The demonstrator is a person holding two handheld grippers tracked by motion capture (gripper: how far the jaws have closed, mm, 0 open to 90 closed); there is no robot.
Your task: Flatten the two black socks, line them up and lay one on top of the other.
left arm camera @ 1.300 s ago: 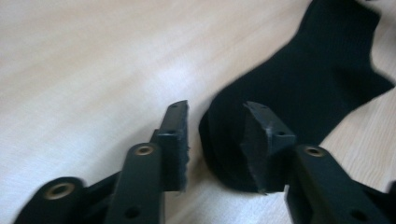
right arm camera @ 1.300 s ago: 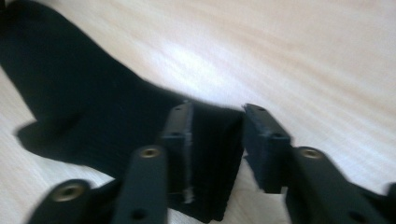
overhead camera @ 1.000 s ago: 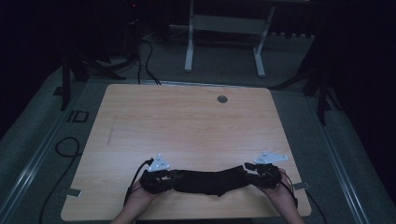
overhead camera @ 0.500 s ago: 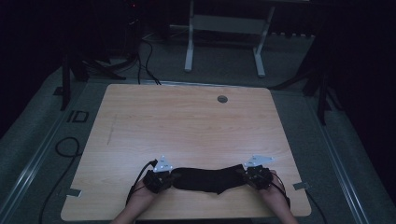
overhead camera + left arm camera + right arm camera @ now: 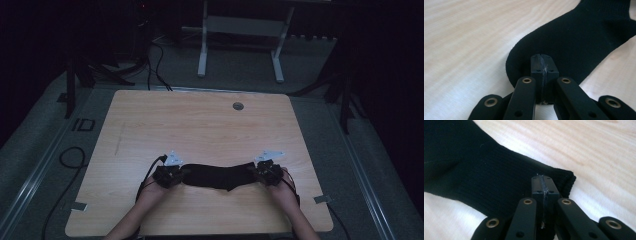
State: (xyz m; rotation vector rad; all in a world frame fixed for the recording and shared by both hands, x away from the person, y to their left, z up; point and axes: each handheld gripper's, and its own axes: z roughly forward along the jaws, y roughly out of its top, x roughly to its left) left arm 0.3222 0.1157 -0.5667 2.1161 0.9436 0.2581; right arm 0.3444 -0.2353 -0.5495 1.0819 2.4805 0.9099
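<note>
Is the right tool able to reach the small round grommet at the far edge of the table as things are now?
Probably not at once: the right tool is shut on the black sock near the front edge. The bare tabletop leaves the way to the grommet free.

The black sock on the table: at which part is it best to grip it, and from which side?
Probably at its two ends. The black sock lies flat and stretched sideways, so the toe suits the left gripper from the left, the ribbed cuff the right gripper.
</note>
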